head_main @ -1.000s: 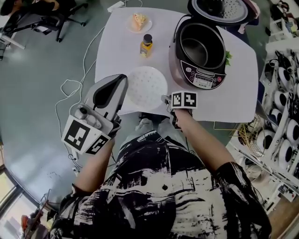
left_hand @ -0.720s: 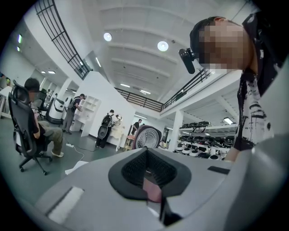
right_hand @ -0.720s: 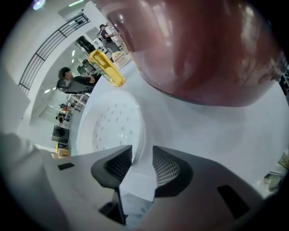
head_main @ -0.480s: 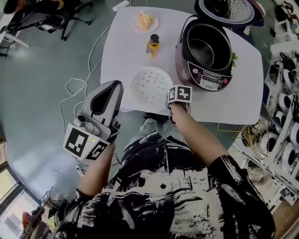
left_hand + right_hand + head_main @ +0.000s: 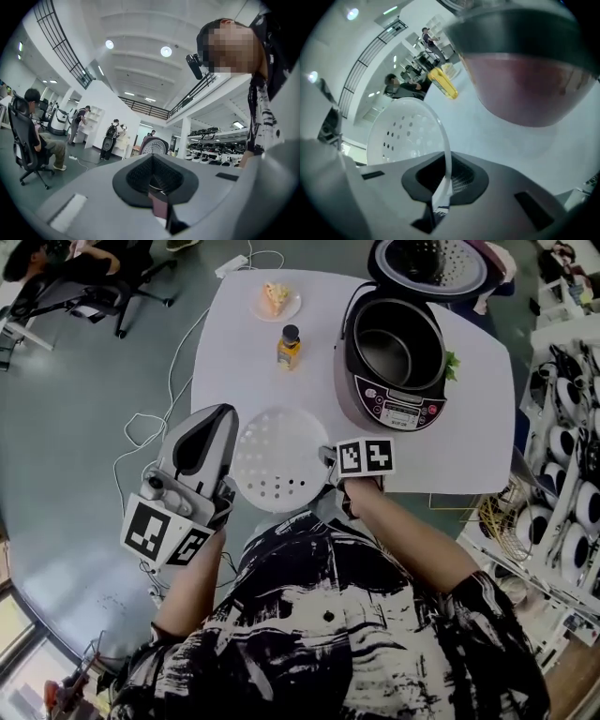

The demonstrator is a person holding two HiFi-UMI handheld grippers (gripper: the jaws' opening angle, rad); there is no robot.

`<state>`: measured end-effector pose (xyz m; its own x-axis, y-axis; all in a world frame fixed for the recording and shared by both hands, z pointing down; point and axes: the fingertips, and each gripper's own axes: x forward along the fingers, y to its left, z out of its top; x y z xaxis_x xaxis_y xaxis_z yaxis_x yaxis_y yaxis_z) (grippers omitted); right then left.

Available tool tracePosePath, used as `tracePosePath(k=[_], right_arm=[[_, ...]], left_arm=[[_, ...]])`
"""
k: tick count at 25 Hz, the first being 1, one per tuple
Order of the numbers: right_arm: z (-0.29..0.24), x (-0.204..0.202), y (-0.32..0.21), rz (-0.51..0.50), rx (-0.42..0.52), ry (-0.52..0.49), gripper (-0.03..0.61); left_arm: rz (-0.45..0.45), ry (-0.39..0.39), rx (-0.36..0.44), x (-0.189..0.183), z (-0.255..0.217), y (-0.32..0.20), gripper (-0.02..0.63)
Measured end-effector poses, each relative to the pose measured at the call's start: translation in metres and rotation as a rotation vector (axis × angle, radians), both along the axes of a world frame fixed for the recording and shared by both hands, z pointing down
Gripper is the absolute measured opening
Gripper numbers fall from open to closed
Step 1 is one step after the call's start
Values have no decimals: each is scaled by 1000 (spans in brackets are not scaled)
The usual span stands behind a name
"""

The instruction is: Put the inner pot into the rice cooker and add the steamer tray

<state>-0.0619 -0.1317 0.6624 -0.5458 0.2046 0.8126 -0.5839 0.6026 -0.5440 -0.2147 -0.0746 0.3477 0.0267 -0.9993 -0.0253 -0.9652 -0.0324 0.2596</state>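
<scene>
Our right gripper (image 5: 327, 459) has just clamped the tray (image 5: 278, 459) rim and lifted it; cooker (image 5: 394, 410) next. Left gripper (image 5: 225, 414) jaws together, empty.

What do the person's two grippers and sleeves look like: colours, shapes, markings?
The left gripper and right gripper have smooth grey shells with a black-lined mouth. Each carries a white cube with black square markers. The person wears a short-sleeved shirt in a black-and-white brushstroke pattern.

A yellow bottle (image 5: 289, 346) stands on the white table (image 5: 234, 371) near a plate of cake (image 5: 276, 302).
</scene>
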Motion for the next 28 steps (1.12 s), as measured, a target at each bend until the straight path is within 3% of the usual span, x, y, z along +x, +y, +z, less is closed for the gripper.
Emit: tracePosePath(k=[6,13,17,20,28], right_arm=[[-111,30,-43,22,25,-180,5],[-206,87,-193,236,252,-275,5],[-219,99,-284,314,359,-251,5],[-204,93,-331,323,399,-174,5],[-129,83,-365,286,379,51,5]], left_arm=[[47,-90,46,22,-33,-30,5],[138,-101,88,57,-49,-70,5],[189,-105,96,83,-51,-86,5],[219,-110,92,98,-51,-93,5],[211,-95,68,106,-44,-101,5]])
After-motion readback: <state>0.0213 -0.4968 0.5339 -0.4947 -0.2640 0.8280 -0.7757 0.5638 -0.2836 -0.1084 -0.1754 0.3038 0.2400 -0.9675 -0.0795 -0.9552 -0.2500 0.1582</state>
